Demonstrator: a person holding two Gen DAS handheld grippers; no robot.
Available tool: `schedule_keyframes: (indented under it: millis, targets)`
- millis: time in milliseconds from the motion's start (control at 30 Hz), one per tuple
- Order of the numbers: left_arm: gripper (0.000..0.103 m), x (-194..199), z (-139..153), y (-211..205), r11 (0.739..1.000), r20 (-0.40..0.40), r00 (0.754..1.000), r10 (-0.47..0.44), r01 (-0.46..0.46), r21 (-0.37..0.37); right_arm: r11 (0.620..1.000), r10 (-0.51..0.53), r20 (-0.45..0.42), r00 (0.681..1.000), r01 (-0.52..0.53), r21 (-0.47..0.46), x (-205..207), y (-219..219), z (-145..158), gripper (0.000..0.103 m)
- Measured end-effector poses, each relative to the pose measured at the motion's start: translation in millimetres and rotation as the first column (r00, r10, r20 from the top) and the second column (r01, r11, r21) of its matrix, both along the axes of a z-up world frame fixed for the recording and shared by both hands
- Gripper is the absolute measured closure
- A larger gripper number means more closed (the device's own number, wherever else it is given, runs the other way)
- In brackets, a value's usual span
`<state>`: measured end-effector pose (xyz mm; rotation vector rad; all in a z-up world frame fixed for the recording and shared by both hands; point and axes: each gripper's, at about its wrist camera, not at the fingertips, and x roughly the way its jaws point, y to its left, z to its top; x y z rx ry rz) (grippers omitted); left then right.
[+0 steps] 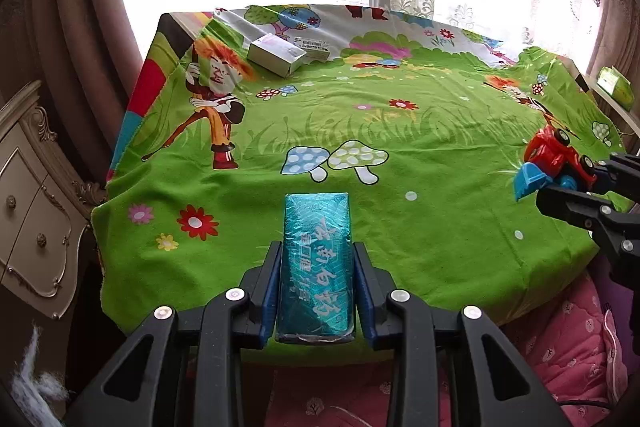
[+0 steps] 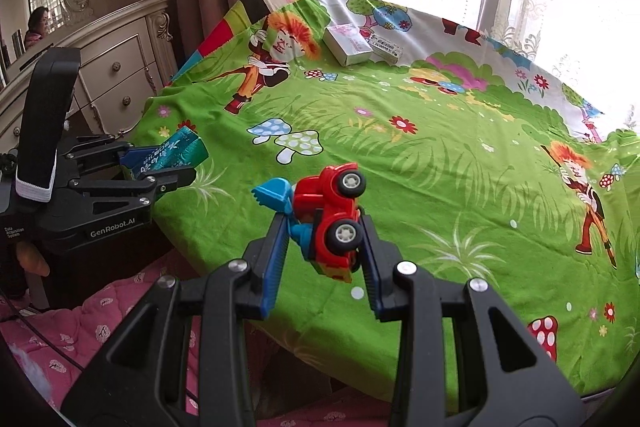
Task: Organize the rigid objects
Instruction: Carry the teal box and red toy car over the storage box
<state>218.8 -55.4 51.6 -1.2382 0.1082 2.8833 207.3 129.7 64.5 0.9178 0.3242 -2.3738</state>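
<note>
My left gripper (image 1: 316,251) is shut on a teal foil-wrapped box (image 1: 316,259) and holds it over the near edge of the green cartoon cloth (image 1: 440,155); it also shows in the right wrist view (image 2: 176,163) with the teal box (image 2: 176,151). My right gripper (image 2: 324,223) is shut on a red toy truck (image 2: 332,215) with a blue scoop, tilted on its side above the cloth (image 2: 440,167). The truck (image 1: 556,155) and right gripper (image 1: 568,187) show at the right of the left wrist view. A white box (image 1: 276,55) (image 2: 346,43) lies at the far left of the table.
A flat white printed pack (image 1: 314,47) (image 2: 386,47) lies beside the white box. A cream dresser (image 1: 32,195) (image 2: 116,75) stands to the left. A pink quilt (image 1: 568,339) (image 2: 100,327) lies below the table's near edge. A green box (image 1: 616,87) sits on a side shelf.
</note>
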Motion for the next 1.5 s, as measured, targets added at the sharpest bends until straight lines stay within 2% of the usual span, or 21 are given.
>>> schedule_keyframes:
  millis: [400, 800, 1033, 1167, 1500]
  targets:
    - [0.069, 11.0, 10.3, 65.2, 0.985, 0.004, 0.986, -0.165, 0.165, -0.055, 0.985, -0.164, -0.01, 0.986, 0.163, -0.055, 30.6, 81.3, 5.5, 0.064]
    - [0.069, 22.0, 22.2, 140.0, 0.928, 0.009, 0.937, -0.35, 0.348, -0.132, 0.943, -0.325, -0.022, 0.946, 0.322, -0.089, 57.1, 160.6, 13.1, 0.064]
    - [0.069, 32.7, 22.8, 184.9, 0.873, 0.033, 0.888, -0.459, 0.458, -0.167, 0.908, -0.407, -0.014, 0.913, 0.403, -0.109, 73.4, 203.2, 13.3, 0.064]
    - [0.069, 40.6, 23.7, 214.5, 0.827, 0.045, 0.846, -0.532, 0.53, -0.187, 0.885, -0.455, -0.013, 0.89, 0.451, -0.116, 85.1, 225.7, 12.9, 0.064]
    - [0.069, 52.6, 27.2, 281.0, 0.723, 0.084, 0.742, -0.665, 0.668, -0.176, 0.811, -0.575, 0.005, 0.818, 0.571, -0.123, 110.1, 280.7, 7.9, 0.064]
